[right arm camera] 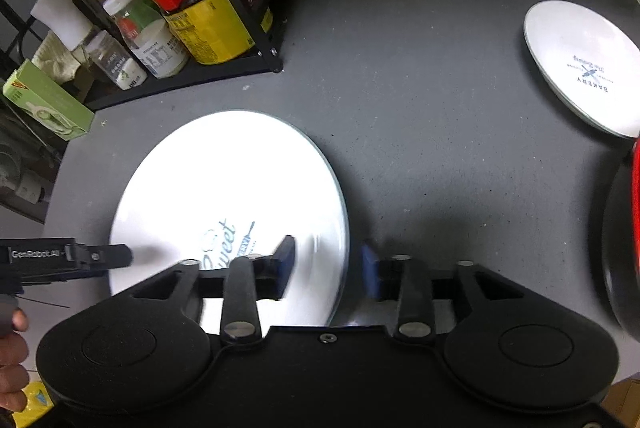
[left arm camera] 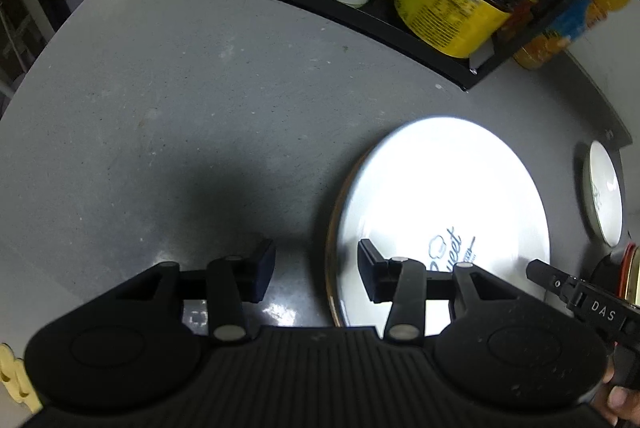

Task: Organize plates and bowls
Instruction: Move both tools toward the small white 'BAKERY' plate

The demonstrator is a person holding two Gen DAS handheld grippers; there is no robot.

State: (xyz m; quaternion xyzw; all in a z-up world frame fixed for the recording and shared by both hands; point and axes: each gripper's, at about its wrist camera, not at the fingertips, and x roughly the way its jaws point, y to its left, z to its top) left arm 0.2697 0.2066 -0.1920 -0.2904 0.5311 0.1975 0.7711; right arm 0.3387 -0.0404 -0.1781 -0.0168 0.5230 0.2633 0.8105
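Left wrist: left tool point(left arm camera: 316, 270) released, straddling large plate point(left arm camera: 440, 196) rim | right tool point(right arm camera: 328, 268) unclenched over its opposite edge, fingers blurred | plate flat on grey worktop point(left arm camera: 180, 100), glare hides print | small plate point(right arm camera: 584, 68) apart, cut off | rack point(left arm camera: 360, 16) behind.

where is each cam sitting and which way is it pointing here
Left wrist: on the left gripper, looking steeply down at the grey counter and the large white plate's left rim; its open fingers and a bit of a hand show.
Right wrist: on the right gripper, looking down at the same plate's right rim, which lies between its open fingers; a hand shows at the left.
Shared: the plate, the small plate, the black rack and each other's gripper.
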